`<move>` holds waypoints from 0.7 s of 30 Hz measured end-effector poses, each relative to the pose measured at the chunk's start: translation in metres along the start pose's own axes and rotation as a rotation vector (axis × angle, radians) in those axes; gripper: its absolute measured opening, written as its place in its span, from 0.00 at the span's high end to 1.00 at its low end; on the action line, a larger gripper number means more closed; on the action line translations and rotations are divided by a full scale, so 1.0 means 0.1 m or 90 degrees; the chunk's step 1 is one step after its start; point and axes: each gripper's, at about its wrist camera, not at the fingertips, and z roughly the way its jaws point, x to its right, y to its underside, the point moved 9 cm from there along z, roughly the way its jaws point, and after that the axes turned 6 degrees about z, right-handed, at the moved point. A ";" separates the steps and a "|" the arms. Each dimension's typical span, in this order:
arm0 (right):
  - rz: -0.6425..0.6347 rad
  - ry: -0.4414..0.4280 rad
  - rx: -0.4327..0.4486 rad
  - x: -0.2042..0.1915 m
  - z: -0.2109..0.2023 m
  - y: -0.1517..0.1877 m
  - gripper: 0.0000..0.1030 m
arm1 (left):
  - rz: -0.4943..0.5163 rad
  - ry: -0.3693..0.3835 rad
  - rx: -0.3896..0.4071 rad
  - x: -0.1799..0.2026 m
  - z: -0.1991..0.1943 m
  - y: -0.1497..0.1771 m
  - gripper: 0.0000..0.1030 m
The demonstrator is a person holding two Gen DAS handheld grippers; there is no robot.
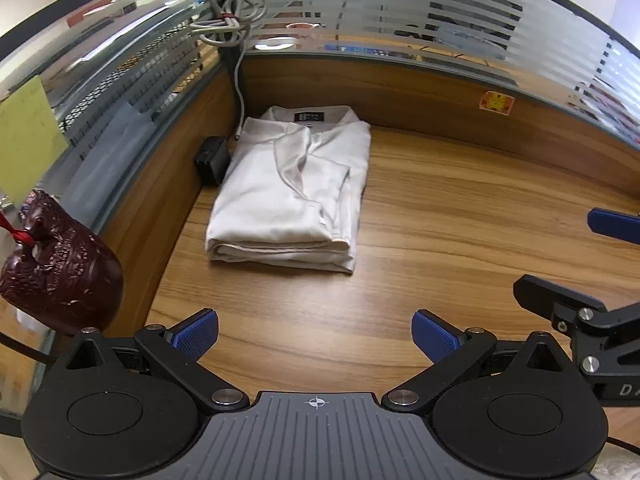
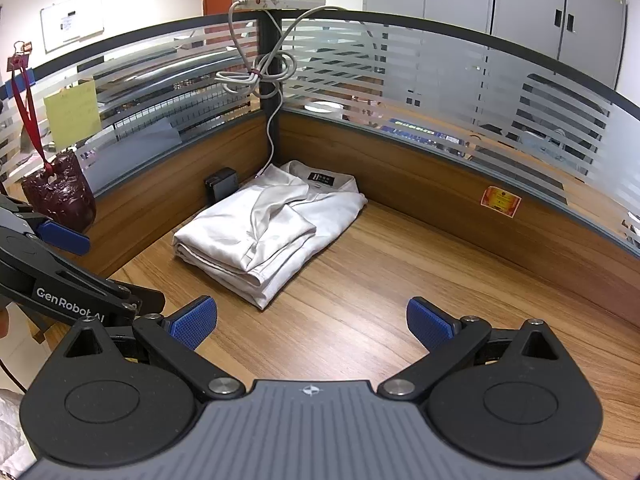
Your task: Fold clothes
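Wooden desk [image 1: 440, 208] in a glass-partitioned corner. Left gripper [image 1: 315, 332] and right gripper [image 2: 312, 322], jaws spread apart, empty (blue pads facing inward). Beyond, folded white shirt [image 1: 288, 188], collar toward the corner, beside a black adapter [image 1: 211, 160].

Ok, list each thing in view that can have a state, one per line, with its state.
white shirt: folded into a rectangle, flat on the desk, collar toward the corner.
left gripper: open, empty, short of the shirt.
right gripper: open, empty, short of the shirt.
grey cable: coiled and tied, hanging down the corner post.
power strip: lying on top of the partition, charger plugged in.
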 end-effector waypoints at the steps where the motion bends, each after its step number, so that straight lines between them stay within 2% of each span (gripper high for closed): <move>1: 0.000 -0.002 -0.001 -0.01 0.01 0.00 0.01 | 0.002 -0.002 0.001 0.00 0.00 0.00 0.00; 9: 0.003 -0.016 0.011 0.00 -0.03 0.01 0.01 | 0.019 -0.015 0.008 0.02 -0.02 -0.01 0.00; 21: 0.004 -0.013 -0.016 0.01 -0.01 0.03 0.01 | 0.040 -0.027 0.011 0.05 -0.03 -0.01 0.00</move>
